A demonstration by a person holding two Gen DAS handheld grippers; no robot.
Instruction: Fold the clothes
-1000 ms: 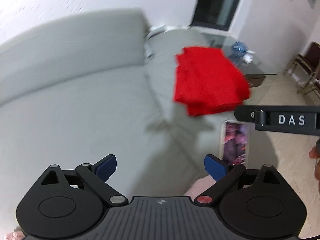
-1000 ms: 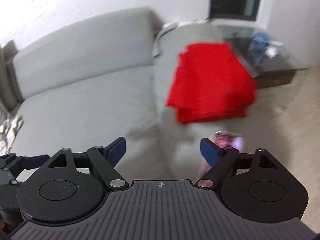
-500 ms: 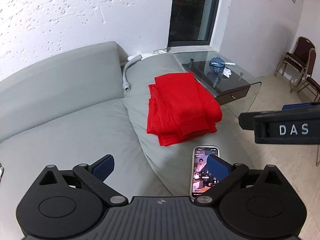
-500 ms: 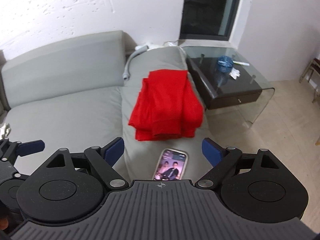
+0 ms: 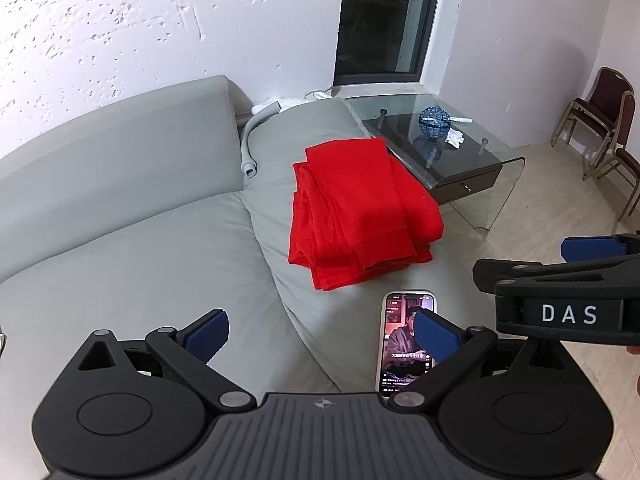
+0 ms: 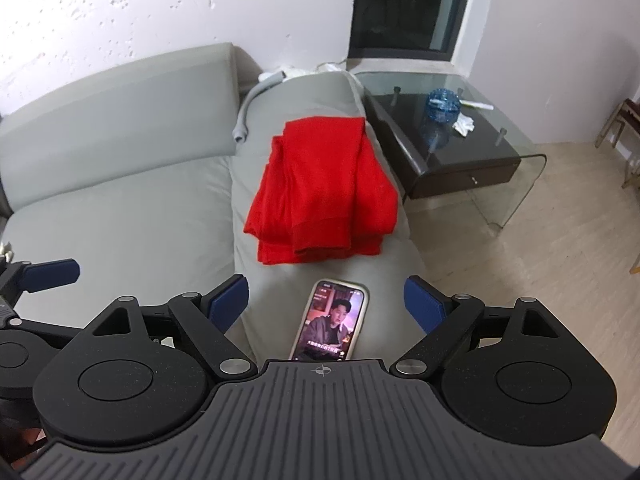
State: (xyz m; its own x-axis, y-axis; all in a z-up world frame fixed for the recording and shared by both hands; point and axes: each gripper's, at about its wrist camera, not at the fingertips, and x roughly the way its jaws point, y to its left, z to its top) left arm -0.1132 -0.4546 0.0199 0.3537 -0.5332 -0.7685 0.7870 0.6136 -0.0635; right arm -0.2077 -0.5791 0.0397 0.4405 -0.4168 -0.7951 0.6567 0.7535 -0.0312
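A folded red garment (image 5: 360,208) (image 6: 324,192) lies in a neat stack on the grey sofa's wide armrest (image 5: 280,152) (image 6: 312,92). My left gripper (image 5: 320,336) hangs open well short of it, above the seat and armrest edge, with nothing between its blue pads. My right gripper (image 6: 326,304) is also open and empty, held back from the stack over the armrest's near end. The right gripper's side shows at the right edge of the left wrist view, and the left gripper's pad (image 6: 52,272) at the left edge of the right wrist view.
A phone (image 5: 404,340) (image 6: 332,320) with a lit screen lies on the armrest just in front of the garment. A grey hose (image 5: 250,144) rests in the sofa's corner. A glass side table (image 5: 472,160) (image 6: 500,148) with a blue ball stands right; chairs (image 5: 600,128) beyond.
Both grippers have drawn back and up from the red stack, which now looks smaller and sharp instead of blurred. The phone has come fully into view. Both jaws stay wide.
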